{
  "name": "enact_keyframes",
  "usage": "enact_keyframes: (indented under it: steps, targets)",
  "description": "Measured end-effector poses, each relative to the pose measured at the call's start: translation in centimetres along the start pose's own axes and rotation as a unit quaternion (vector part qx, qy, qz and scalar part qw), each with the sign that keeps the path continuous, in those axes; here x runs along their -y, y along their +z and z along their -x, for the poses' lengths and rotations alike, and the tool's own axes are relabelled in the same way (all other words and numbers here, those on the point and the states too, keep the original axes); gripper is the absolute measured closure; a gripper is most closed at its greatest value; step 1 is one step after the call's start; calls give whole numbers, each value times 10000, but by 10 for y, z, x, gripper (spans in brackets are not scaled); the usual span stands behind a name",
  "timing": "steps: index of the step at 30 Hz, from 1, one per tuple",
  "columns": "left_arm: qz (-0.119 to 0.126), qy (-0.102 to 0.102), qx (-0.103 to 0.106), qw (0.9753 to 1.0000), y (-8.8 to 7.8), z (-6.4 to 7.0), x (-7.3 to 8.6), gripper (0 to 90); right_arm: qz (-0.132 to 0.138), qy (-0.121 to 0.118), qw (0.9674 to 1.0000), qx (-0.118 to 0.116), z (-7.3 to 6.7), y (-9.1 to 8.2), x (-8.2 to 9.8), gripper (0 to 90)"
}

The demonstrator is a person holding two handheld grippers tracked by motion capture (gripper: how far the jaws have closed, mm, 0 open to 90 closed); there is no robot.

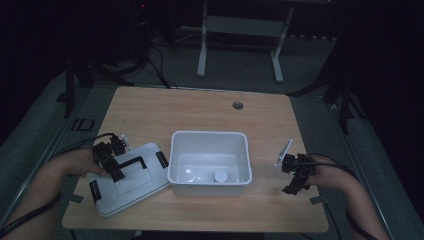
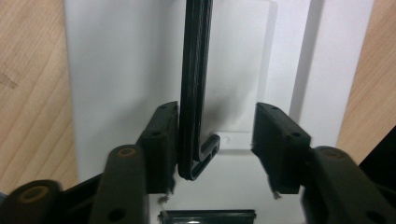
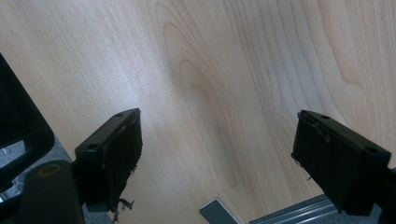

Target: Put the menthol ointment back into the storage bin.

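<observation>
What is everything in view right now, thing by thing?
Lid: one, white with black clips, near-left of table, beside the box.
Handle: one, black, on the lid, between the left jaws; left pad against it, right pad clear.
Box: one, white, open, table centre.
Round piece: one, whitish, inside the box.
Table: one, light wood.
Left gripper: black, over the lid.
Right gripper: black, open, over bare wood.
</observation>
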State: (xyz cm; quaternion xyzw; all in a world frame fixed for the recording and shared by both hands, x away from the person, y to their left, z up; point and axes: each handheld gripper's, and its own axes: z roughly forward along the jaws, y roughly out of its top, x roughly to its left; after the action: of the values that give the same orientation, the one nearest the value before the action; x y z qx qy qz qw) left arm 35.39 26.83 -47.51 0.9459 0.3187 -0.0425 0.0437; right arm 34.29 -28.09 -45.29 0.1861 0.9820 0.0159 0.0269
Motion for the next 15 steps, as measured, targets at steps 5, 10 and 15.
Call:
enact_keyframes:
  steps: [5,10,15]
  targets:
    - [-107,124,-92,9998,-2,-2,-1,522,-12,5,10000,-2,0,1,0,154]
    - [-275,339,-37,9990,1,-4,-2,602,-26,-31,10000,-33,-2,4,-1,155]
    - [-373,385,106,9985,0,-1,-5,723,-60,-22,10000,-56,-1,6,-1,156]
